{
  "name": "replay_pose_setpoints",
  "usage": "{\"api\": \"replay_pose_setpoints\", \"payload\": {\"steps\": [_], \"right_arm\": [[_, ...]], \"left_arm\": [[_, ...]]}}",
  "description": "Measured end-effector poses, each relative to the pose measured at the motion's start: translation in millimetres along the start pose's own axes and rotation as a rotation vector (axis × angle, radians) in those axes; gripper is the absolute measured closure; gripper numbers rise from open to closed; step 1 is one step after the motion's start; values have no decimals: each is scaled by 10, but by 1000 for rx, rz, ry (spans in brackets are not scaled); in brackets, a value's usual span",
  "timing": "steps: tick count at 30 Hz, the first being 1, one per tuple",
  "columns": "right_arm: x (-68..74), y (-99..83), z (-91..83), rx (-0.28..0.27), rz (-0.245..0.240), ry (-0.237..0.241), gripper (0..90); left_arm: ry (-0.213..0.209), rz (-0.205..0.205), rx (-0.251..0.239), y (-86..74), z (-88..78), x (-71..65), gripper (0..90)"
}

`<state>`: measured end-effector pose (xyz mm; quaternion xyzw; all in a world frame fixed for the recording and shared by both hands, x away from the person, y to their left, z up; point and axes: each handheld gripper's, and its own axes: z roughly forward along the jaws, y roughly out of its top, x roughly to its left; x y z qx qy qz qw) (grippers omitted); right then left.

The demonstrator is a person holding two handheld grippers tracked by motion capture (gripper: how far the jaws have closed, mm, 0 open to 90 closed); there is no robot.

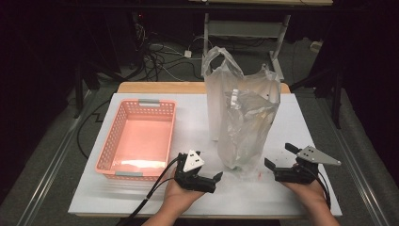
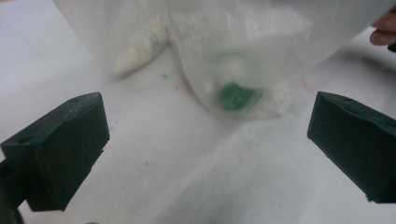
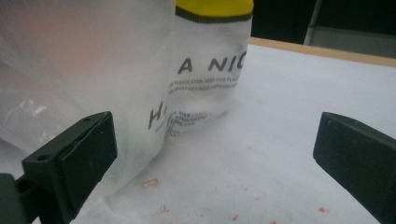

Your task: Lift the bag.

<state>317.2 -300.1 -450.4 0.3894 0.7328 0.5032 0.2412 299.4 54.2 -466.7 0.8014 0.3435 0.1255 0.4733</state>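
Observation:
A translucent white plastic bag (image 1: 242, 117) stands upright in the middle of the white table (image 1: 141, 197), its handles up. Crinkled clear packaging shows through it, and a small green item (image 2: 238, 95) lies at its base. My left gripper (image 1: 207, 172) sits low by the front edge, just left of the bag's foot, open with nothing between its jaws. In its own view the left gripper (image 2: 205, 140) faces the bag's bottom (image 2: 243, 42). My right gripper (image 1: 280, 155) is to the right of the bag, open and empty. The right gripper (image 3: 215, 158) sees the printed bag (image 3: 93, 70) close by its left jaw.
A pink plastic basket (image 1: 109, 141) with nothing in it stands on the table's left half. Red specks (image 3: 152, 183) dot the table surface near the bag. The table's wooden far edge (image 1: 160, 87) borders a dark floor with cables and a metal stand.

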Motion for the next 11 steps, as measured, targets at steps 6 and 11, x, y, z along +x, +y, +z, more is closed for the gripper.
{"api": "replay_pose_setpoints", "payload": {"steps": [6,11], "right_arm": [[1,-51,-33,-22,-1,-13,1],[22,-75,-40,-24,6,-14,1]], "left_arm": [[5,-13,4,-95,13,3,0],[2,-8,16,-121,16,-5,0]]}}
